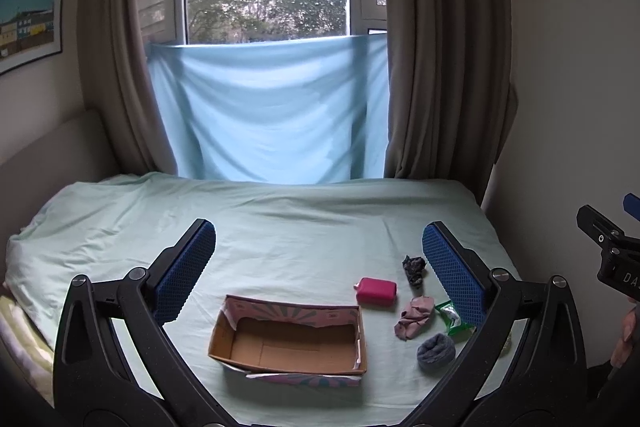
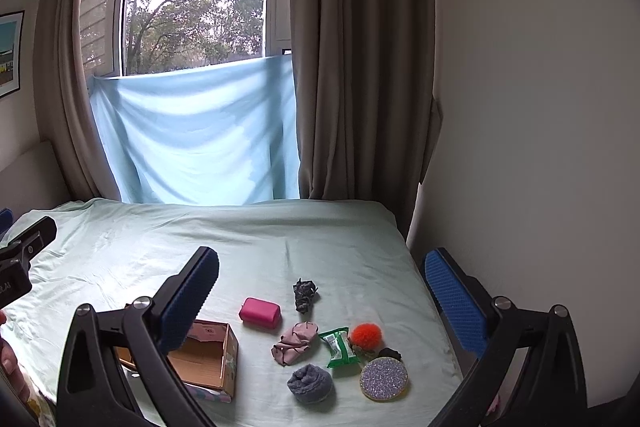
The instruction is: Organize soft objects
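1. Both tools are wide open and hold nothing. The left gripper hangs over the empty box. The right gripper hangs over the soft things to the right of the box.
2. The gray sock ball, pink cloth and green packet lie close together, so one grab could pinch two.
3. The orange pom-pom sits near the right edge of the bed. A bump could knock it off.
4. The box is light. A push could slide it.

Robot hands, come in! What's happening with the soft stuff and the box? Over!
Left tool open, right tool open, both holding nothing. Box empty on the bed. Socks, pom-pom and the rest loose right of it. Nothing blocking.
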A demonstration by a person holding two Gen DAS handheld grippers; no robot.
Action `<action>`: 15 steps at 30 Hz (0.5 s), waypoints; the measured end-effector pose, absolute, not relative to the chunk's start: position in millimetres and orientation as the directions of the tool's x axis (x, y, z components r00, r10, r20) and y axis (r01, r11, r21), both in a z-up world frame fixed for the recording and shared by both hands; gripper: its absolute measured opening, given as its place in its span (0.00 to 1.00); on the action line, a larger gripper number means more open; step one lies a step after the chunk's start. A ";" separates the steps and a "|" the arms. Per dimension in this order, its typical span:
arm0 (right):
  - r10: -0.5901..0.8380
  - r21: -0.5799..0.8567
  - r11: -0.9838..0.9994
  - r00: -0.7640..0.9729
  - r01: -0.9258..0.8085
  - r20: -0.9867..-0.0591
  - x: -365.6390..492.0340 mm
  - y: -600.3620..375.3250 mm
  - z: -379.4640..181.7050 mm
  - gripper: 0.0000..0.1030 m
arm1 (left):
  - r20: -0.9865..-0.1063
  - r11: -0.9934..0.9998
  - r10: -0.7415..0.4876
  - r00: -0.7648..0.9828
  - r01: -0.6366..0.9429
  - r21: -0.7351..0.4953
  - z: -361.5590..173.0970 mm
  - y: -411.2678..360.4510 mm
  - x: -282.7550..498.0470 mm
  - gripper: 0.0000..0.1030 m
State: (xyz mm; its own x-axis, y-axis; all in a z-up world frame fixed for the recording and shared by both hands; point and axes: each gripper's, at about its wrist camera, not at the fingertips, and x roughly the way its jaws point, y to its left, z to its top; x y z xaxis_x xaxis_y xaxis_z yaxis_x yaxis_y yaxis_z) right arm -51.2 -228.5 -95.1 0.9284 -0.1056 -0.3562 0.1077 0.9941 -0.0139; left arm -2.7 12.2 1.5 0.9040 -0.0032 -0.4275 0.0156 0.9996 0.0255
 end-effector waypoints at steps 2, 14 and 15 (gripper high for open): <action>-0.102 -0.012 0.994 0.929 0.105 -0.357 -51.6 -228.6 -95.0 1.00 | -0.427 1.000 -0.004 0.904 0.015 0.024 1.0 12.7 -2.4 1.00; -0.104 -0.014 0.994 0.928 0.106 -0.358 -47.3 -232.3 -94.8 1.00 | -0.436 1.000 -0.010 0.900 0.022 0.021 -2.6 13.5 1.8 1.00; -0.106 -0.016 0.994 0.928 0.108 -0.358 -46.8 -232.3 -95.2 1.00 | -0.437 1.000 -0.011 0.899 0.023 0.021 -2.9 13.5 2.5 1.00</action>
